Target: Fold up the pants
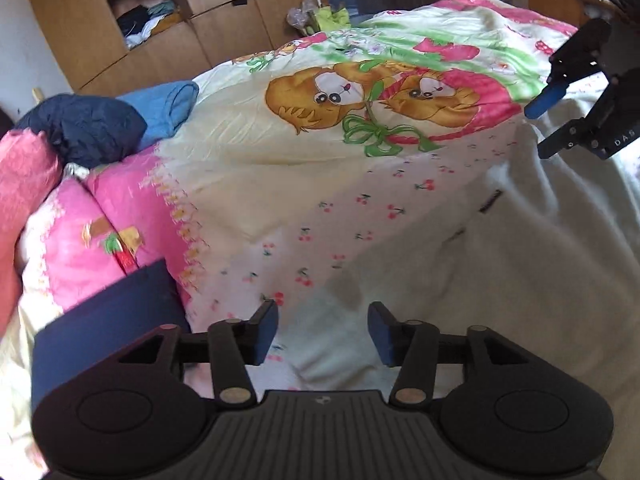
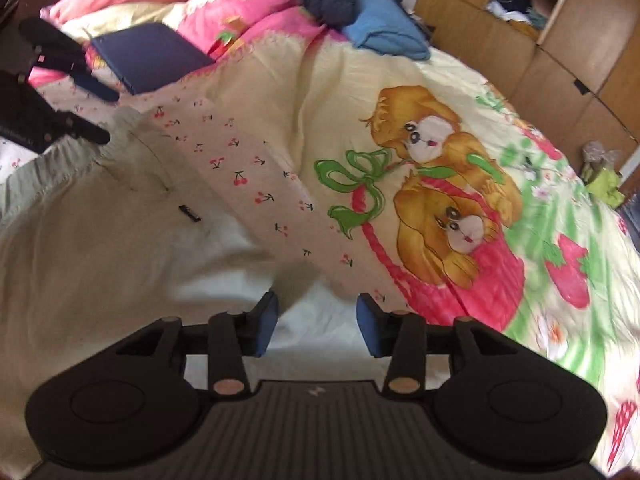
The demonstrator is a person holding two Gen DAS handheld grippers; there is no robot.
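Observation:
Cream pants (image 1: 500, 264) lie spread on the bed, along the right side of the left wrist view and the left side of the right wrist view (image 2: 100, 224); a small dark label (image 2: 190, 214) shows on them. My left gripper (image 1: 324, 332) hovers open over the pants' near edge, nothing between its blue pads. My right gripper (image 2: 318, 328) is open too, above white fabric at the pants' edge. Each gripper shows in the other's view: the right gripper (image 1: 546, 124) at the far right, the left gripper (image 2: 104, 112) at the upper left by the gathered waistband.
The bed cover (image 1: 304, 148) bears cartoon dogs and cherries. A dark blue book (image 2: 148, 56) lies by pink pillows (image 1: 120, 208). Navy and blue folded clothes (image 2: 360, 8) sit at the bed's head. Brown cupboards (image 1: 224, 20) stand behind.

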